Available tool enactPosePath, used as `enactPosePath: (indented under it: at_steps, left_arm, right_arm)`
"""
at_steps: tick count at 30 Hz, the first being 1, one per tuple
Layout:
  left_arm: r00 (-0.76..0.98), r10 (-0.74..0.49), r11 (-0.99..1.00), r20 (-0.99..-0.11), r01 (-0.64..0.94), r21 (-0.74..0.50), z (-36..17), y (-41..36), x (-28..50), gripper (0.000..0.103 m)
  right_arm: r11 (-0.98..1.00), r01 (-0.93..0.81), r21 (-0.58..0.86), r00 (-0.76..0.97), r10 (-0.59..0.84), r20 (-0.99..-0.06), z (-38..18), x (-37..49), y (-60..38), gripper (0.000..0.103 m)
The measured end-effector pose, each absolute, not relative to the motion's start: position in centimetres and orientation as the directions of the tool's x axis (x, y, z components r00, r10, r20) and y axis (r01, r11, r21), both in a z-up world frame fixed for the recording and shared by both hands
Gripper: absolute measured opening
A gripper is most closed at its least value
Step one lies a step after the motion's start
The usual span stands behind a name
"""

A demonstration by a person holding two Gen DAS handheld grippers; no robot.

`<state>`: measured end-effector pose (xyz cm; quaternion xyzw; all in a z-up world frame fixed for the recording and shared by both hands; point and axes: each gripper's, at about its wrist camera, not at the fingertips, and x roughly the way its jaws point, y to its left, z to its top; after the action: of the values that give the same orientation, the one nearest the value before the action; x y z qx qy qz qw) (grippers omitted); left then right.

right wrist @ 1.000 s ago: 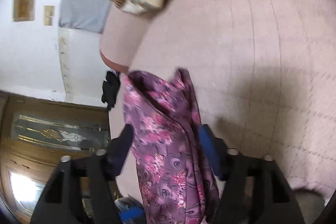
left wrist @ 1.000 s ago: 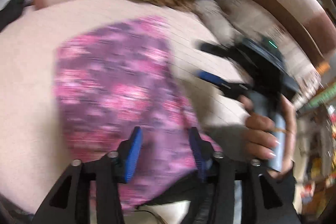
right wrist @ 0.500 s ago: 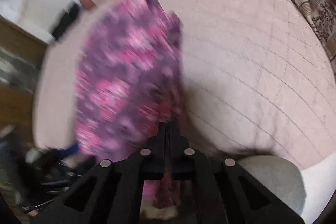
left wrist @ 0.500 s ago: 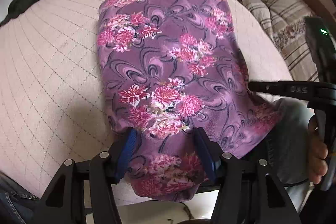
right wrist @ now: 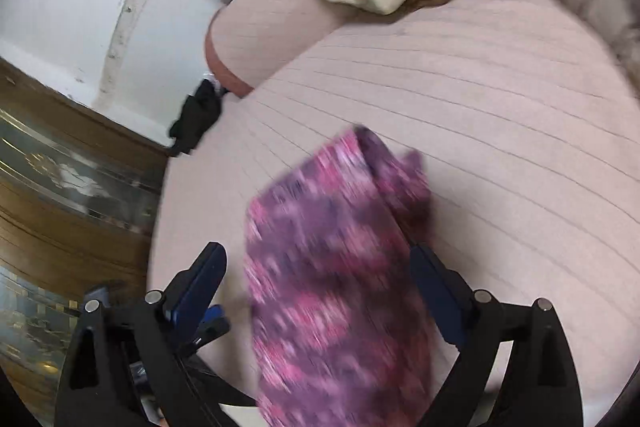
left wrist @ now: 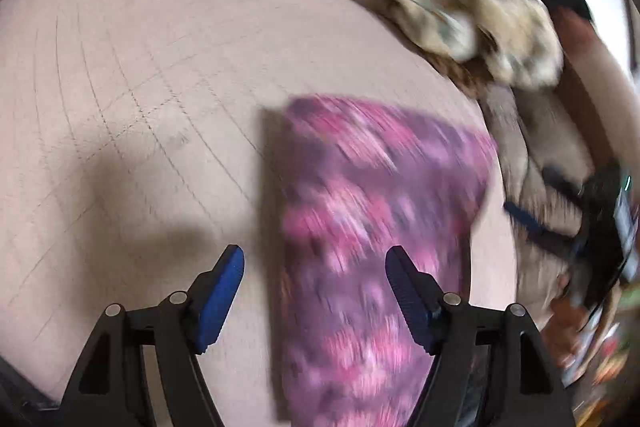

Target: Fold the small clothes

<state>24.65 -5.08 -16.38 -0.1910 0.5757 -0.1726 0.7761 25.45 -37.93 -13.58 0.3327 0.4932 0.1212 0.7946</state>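
On the quilted pink bed [right wrist: 500, 115], the purple floral garment [right wrist: 336, 267] lies as a narrowed strip with its long axis running 6 to 12 o'clock, between the wide-spread fingers of the right gripper [right wrist: 320, 279] and toward the 3 o'clock finger of the equally wide left gripper [left wrist: 316, 285], neither holding it.

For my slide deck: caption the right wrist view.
Open right gripper over a folded purple floral garment on a pink quilted cushion.
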Motion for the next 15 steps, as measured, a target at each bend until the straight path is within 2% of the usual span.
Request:
enactPosePath:
  at_steps: [2,4,6,7,8,14,15]
  left_arm:
    - [0.248,-0.521,0.841,-0.817,-0.013,-0.540,-17.9,-4.5,27.1,0.077]
    - [0.220,-0.553,0.823,-0.804,-0.005,-0.568,-19.2,-5.2,28.5,0.077]
    - [0.205,-0.558,0.821,-0.804,-0.001,-0.571,-20.2,-5.9,29.0,0.077]
    - [0.198,-0.564,0.818,-0.802,-0.003,-0.575,-20.7,-6.1,29.2,0.077]
    - [0.190,-0.575,0.810,-0.796,-0.007,-0.587,-21.3,-6.1,29.4,0.077]
    - [0.196,-0.651,0.739,-0.734,-0.058,-0.671,-22.2,-5.1,30.2,0.079]
    - [0.200,-0.648,0.742,-0.735,-0.048,-0.668,-22.0,-5.5,30.4,0.072]
  right_arm:
    - [0.773,0.172,0.611,0.455,0.488,-0.745,-15.5,27.4,-38.0,0.092]
    - [0.796,0.203,0.571,0.407,0.462,-0.788,-17.8,29.0,-38.2,0.092]
    - [0.825,0.261,0.501,0.346,0.404,-0.846,-20.9,29.3,-38.6,0.089]
    - [0.824,0.290,0.487,0.317,0.397,-0.861,-22.0,29.2,-39.1,0.082]
    - [0.823,0.305,0.480,0.308,0.392,-0.867,-22.5,29.1,-39.5,0.074]
    - [0.752,0.273,0.600,0.304,0.525,-0.795,-23.6,29.7,-39.8,0.074]
    - [0.746,0.274,0.606,0.301,0.532,-0.791,-23.7,29.8,-39.8,0.072]
